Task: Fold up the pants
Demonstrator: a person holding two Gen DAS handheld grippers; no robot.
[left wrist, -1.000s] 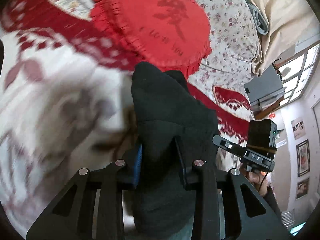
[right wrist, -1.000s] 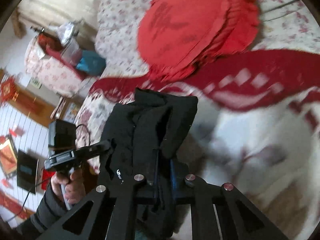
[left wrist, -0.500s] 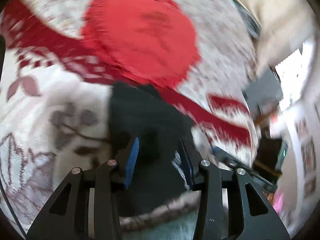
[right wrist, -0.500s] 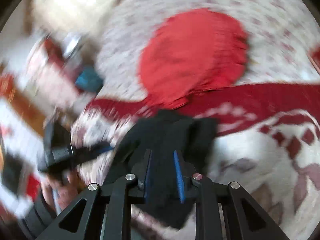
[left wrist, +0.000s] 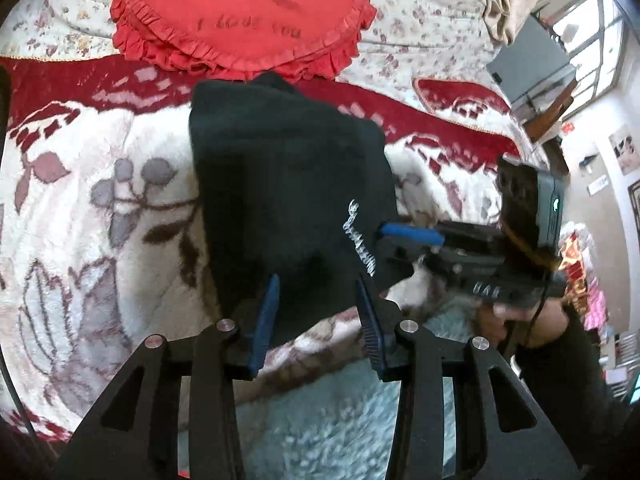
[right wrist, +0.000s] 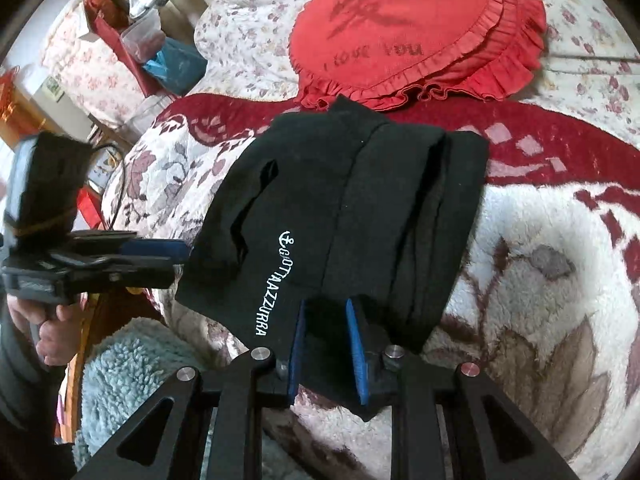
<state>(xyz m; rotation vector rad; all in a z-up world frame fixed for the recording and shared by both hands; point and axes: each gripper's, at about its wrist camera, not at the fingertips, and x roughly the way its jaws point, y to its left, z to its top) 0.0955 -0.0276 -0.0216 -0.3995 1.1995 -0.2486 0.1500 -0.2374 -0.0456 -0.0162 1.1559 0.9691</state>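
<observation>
The black pants [right wrist: 360, 208], soft matte knit folded into a thick rectangular bundle, lie on a fleecy white-and-red floral blanket [right wrist: 540, 280], just in front of the ruffled red cushion [right wrist: 408, 36] reading "I love you". White lettering on the pants reads "EGOTTAAZZURRA". The left gripper [left wrist: 316, 312] and right gripper [right wrist: 326, 344] each have blue-padded jaws parted around the bundle's near edge; whether they touch cloth is unclear.

Matt black knit pants [right wrist: 360, 208]; fluffy blanket [right wrist: 540, 280].
</observation>
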